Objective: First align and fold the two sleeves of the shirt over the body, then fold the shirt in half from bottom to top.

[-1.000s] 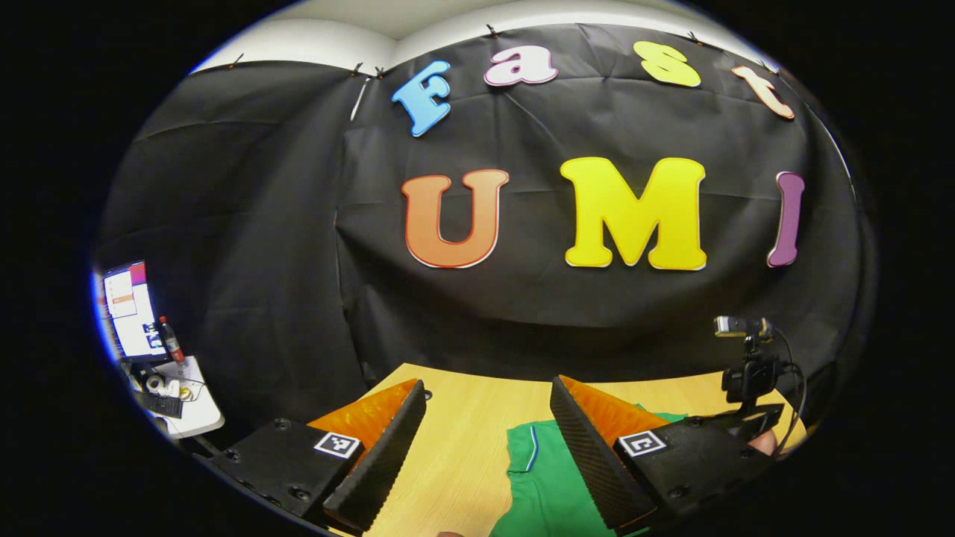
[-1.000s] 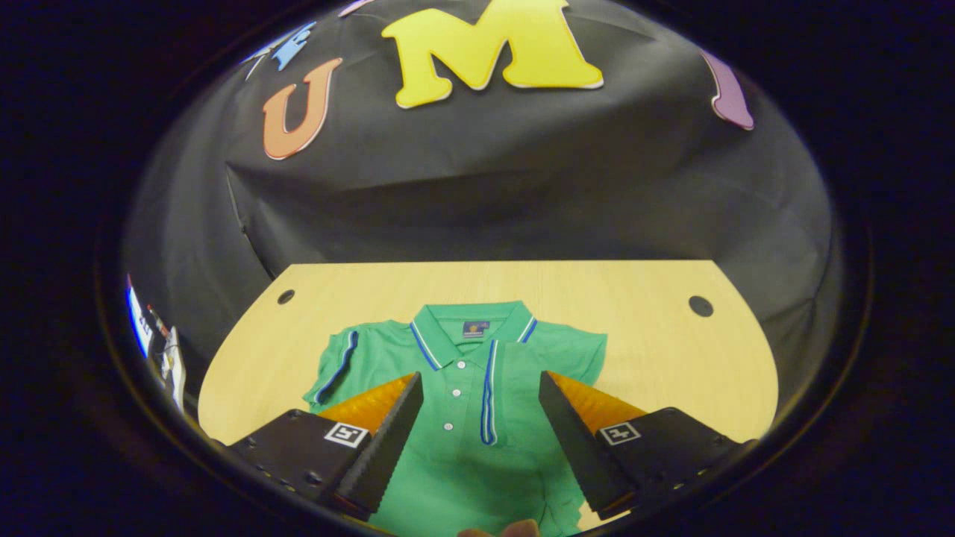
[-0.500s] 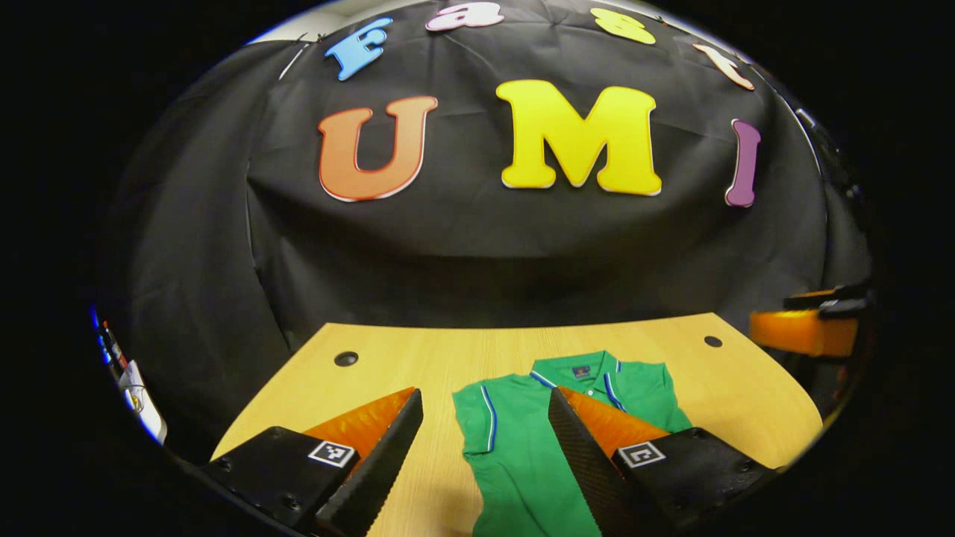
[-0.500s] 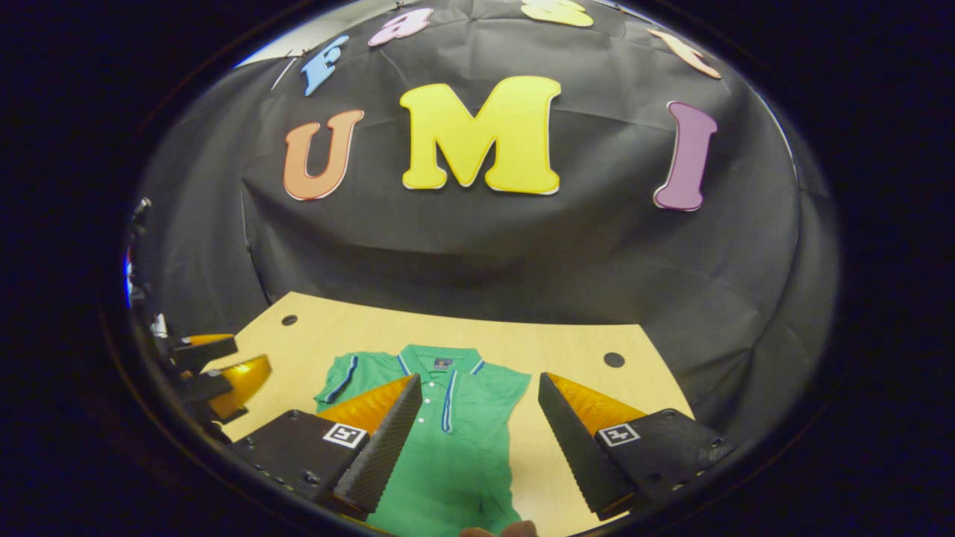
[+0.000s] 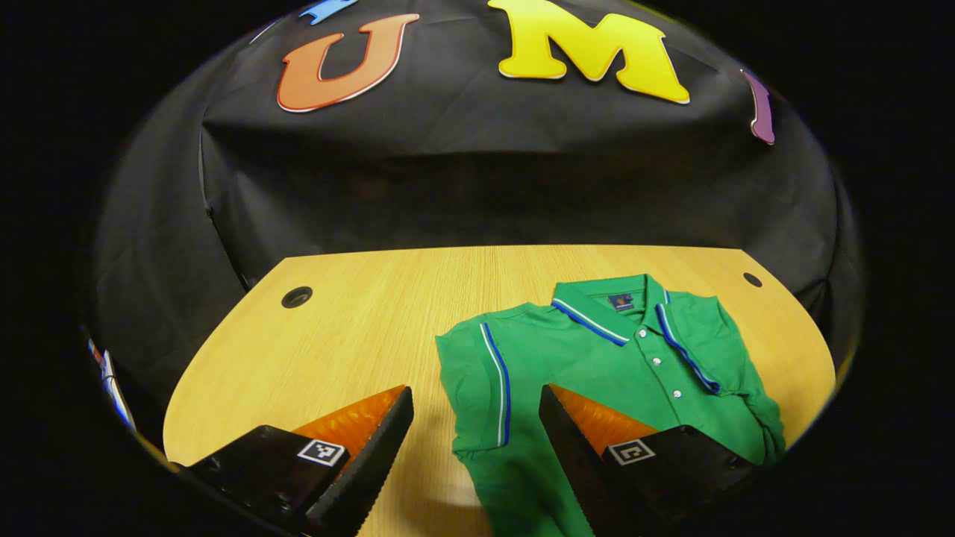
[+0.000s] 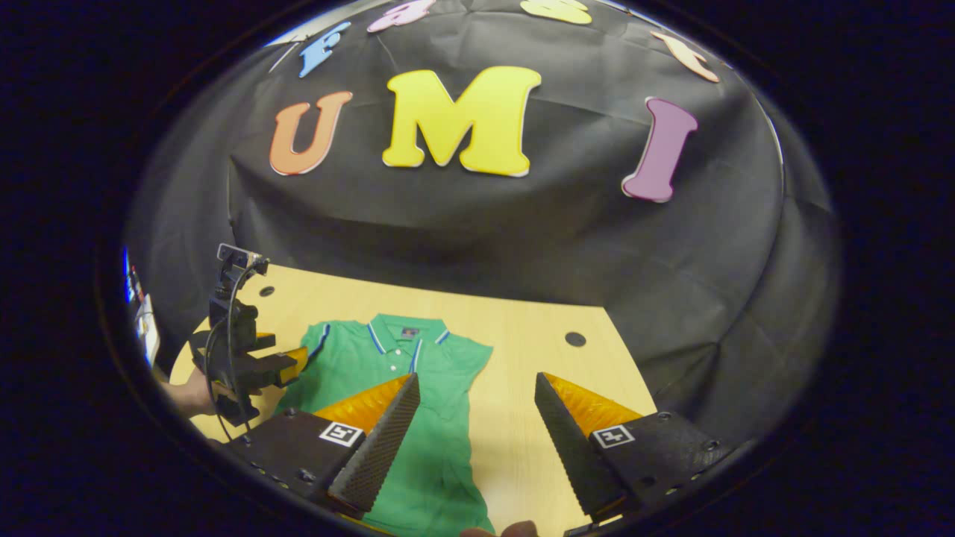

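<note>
The shirt [image 5: 597,373] lies face up on the table [image 5: 358,328], collar [image 5: 604,309] toward the booth wall; one sleeve, on the right gripper's side, looks already folded over the body in the left gripper view, its striped edge running down beside the placket; the other sleeve [image 5: 477,388] lies spread flat beside the collar, out from the body.

The left gripper [image 5: 474,455] hangs over that spread sleeve with jaws wide and nothing between them; one finger stands over bare table outside the sleeve, the other over the body. The right gripper [image 6: 477,440] is likewise released and empty, above the shirt's side edge below the collar; one finger is over cloth, the other over table.

The step in hand looks like the second sleeve fold. To do it well: bring the left gripper down on the sleeve's outer hem, well out from the collar; pinch only the sleeve layer, not the body beneath; lift low and carry it straight across toward the placket, so its stripe lands parallel to the folded one. The right gripper could press the body near the collar to stop the shirt sliding on the smooth wood. Release only once the cloth lies flat.
</note>
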Available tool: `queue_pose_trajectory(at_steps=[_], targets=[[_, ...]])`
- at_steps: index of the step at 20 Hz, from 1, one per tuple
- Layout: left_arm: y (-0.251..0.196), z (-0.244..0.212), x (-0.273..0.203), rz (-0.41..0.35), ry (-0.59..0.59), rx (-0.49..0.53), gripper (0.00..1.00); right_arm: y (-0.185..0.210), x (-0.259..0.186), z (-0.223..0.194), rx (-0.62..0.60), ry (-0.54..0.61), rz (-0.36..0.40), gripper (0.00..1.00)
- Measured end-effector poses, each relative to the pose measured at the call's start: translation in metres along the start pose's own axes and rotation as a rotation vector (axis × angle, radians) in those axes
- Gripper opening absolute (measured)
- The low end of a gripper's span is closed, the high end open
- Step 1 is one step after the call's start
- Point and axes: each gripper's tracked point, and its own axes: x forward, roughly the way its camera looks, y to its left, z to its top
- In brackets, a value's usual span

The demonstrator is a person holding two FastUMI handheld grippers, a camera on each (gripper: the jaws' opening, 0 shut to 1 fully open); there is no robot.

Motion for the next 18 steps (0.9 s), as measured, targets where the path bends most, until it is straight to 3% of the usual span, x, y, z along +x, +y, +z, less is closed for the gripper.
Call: queue_pose_trajectory(at_steps=[6, 10, 11, 12, 13, 14, 15, 17, 18], targets=[[0.011, -0.024, 0.029, 0.020, 0.071, 0.036, 1.00, -0.002, 0.015, -0.021, 0.056, 0.082, -0.001, 0.96], [0.021, -0.018, 0.030, 0.032, 0.037, 0.046, 1.00, 0.009, 0.026, -0.027, 0.084, 0.120, 0.020, 0.96], [0.025, -0.016, 0.031, 0.043, 0.031, 0.047, 0.83, 0.012, 0.027, -0.030, 0.084, 0.126, 0.026, 0.96], [0.026, -0.016, 0.030, 0.041, 0.030, 0.044, 0.76, 0.014, 0.029, -0.031, 0.083, 0.132, 0.032, 0.96], [0.027, -0.015, 0.029, 0.037, 0.023, 0.035, 0.59, 0.016, 0.030, -0.033, 0.085, 0.139, 0.036, 0.96], [0.028, -0.015, 0.029, 0.033, 0.018, 0.028, 0.53, 0.019, 0.031, -0.035, 0.092, 0.147, 0.044, 0.96], [0.026, -0.017, 0.032, 0.021, 0.020, 0.020, 0.36, 0.021, 0.032, -0.038, 0.099, 0.157, 0.052, 0.96], [0.024, -0.020, 0.031, 0.008, 0.028, 0.013, 0.16, 0.022, 0.034, -0.044, 0.107, 0.174, 0.058, 0.96], [0.023, -0.016, 0.029, -0.006, 0.015, 0.001, 0.12, 0.021, 0.034, -0.045, 0.108, 0.176, 0.057, 0.96]])
